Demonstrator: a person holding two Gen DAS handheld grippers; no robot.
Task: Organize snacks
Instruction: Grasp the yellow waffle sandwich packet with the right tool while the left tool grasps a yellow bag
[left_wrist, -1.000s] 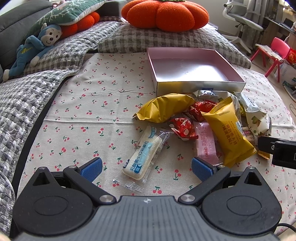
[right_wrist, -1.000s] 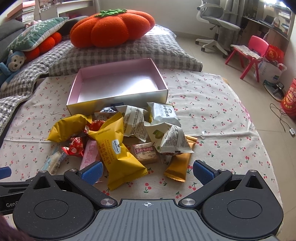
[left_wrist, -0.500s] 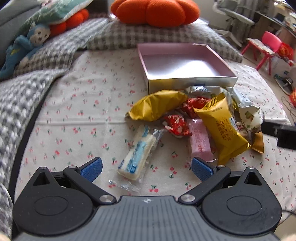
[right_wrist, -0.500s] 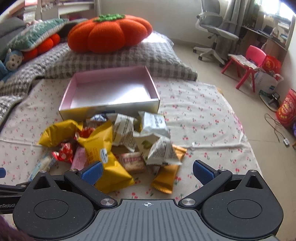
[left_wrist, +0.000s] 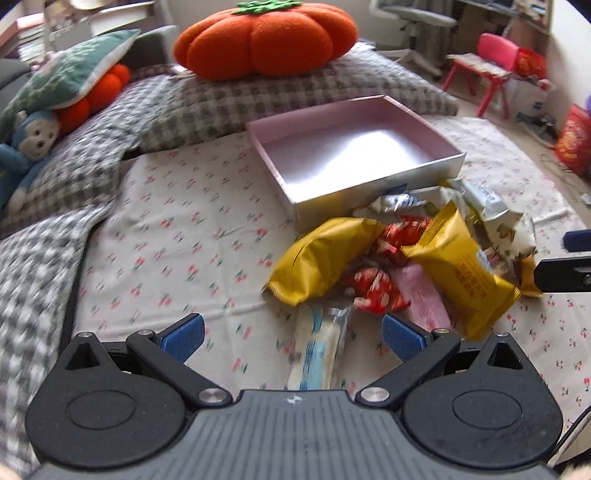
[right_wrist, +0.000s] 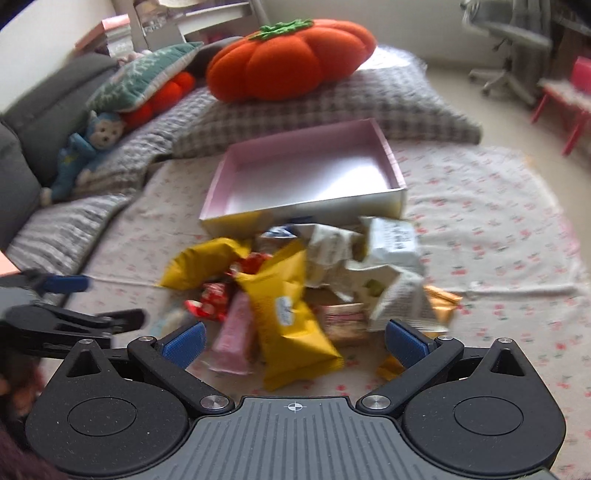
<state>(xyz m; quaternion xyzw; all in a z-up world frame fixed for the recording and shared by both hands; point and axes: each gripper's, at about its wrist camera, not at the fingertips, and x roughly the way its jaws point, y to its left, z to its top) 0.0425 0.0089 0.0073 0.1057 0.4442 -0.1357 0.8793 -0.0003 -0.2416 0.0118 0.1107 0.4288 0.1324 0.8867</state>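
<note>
— Where are the snacks sitting?

— They are lying in a loose pile (right_wrist: 295, 291) on the cherry-print sheet (left_wrist: 192, 236), just ahead of both tools. A white and blue bar (left_wrist: 317, 350) is lying between the fingers of the left gripper (left_wrist: 293, 334), whose jaws are standing wide apart and gripping nothing. Ahead and to its right a curved yellow packet (left_wrist: 321, 254), some red candies (left_wrist: 373, 288) and a pink bar (left_wrist: 421, 299) are crowding together.

— And the right one?

— The right gripper (right_wrist: 293, 339) is also gaping open, empty. A big yellow bag (right_wrist: 291, 321) is lying between its fingers, with the pink bar (right_wrist: 236, 336) just to the left of it and the crumpled white wrappers (right_wrist: 376, 266) ahead on the right. An orange packet (right_wrist: 439, 302) is poking out beneath those wrappers.

— Where is the box?

— The pink box (right_wrist: 391, 162) is sitting open just behind the pile, touching its far edge, and its inside is looking bare. Farther back, an orange pumpkin cushion (right_wrist: 288, 59) is resting on a grey checked pillow (right_wrist: 406, 110), and a blue toy monkey (left_wrist: 26, 147) is lying far off to the left.
</note>
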